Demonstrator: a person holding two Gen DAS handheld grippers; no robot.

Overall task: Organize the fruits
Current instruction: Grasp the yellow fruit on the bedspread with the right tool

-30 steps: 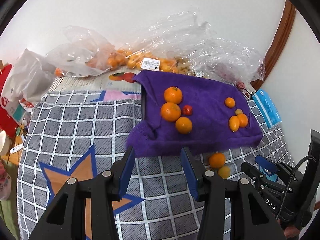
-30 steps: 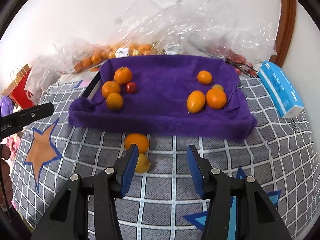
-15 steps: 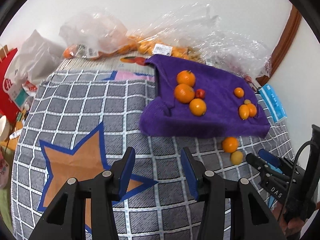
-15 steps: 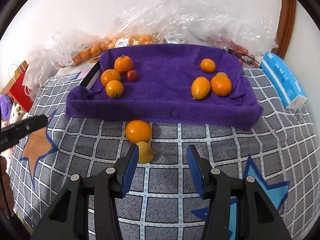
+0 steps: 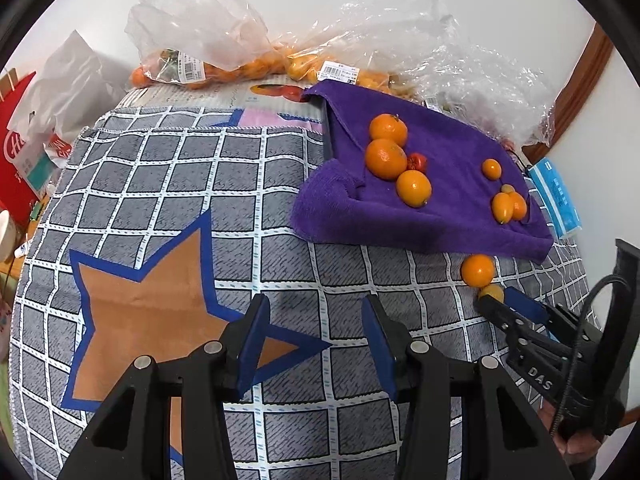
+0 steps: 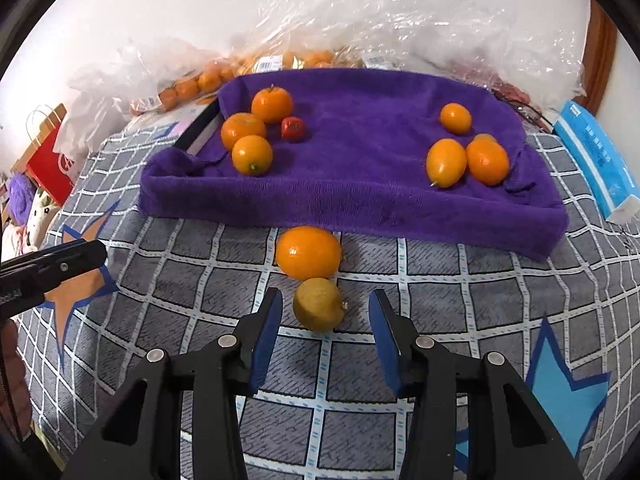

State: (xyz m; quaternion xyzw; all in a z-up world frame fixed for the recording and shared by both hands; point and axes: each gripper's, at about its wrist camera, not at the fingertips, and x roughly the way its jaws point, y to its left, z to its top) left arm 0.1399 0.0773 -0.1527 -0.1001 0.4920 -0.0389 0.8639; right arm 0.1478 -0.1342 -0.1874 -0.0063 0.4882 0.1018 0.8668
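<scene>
A purple towel (image 6: 360, 184) lies over a tray and holds two groups of oranges and a small red fruit (image 6: 293, 128). In front of it on the checked cloth lie an orange (image 6: 308, 252) and a small yellow fruit (image 6: 319, 309). My right gripper (image 6: 325, 316) is open, with the yellow fruit just between its fingertips. My left gripper (image 5: 314, 332) is open and empty over the cloth, left of the towel (image 5: 440, 200). The orange (image 5: 477, 270) and yellow fruit (image 5: 492, 292) also show in the left wrist view, beside the right gripper.
Plastic bags of oranges (image 5: 240, 64) line the wall behind the towel. A blue tissue pack (image 6: 596, 168) lies to the right of the towel. A red paper bag (image 5: 16, 148) and white bags stand past the left edge.
My right gripper has moved forward and down, so the yellow fruit now sits between its fingertips. My left gripper has drawn back and to the left, away from the towel.
</scene>
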